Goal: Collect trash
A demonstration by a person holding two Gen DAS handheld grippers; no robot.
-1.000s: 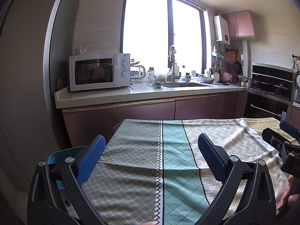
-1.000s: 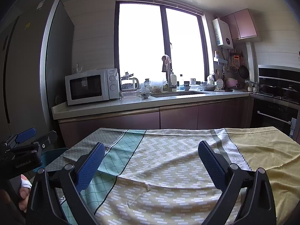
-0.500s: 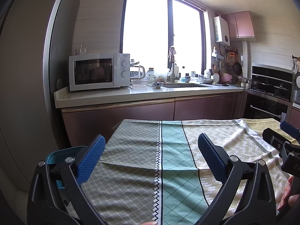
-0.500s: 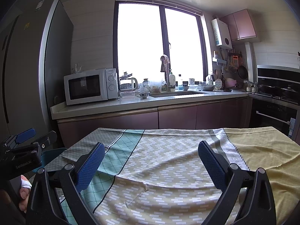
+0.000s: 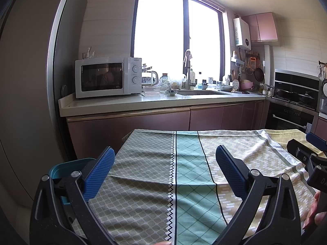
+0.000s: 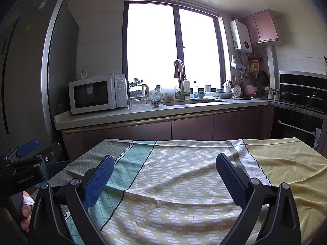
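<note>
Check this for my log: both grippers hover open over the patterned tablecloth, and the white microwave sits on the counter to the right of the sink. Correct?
Not quite. The microwave sits to the left of the sink, next to the fridge, as the left wrist view shows. The rest holds: the left gripper and the right gripper both hover open over the patterned tablecloth.

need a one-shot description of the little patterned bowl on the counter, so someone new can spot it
Start at the white microwave at the left end of the counter, then move right toward the sink. The small bowl sits just short of the sink's left edge, right of a clear glass dish. It is the only blue-and-white patterned piece there, small and footed.
</note>
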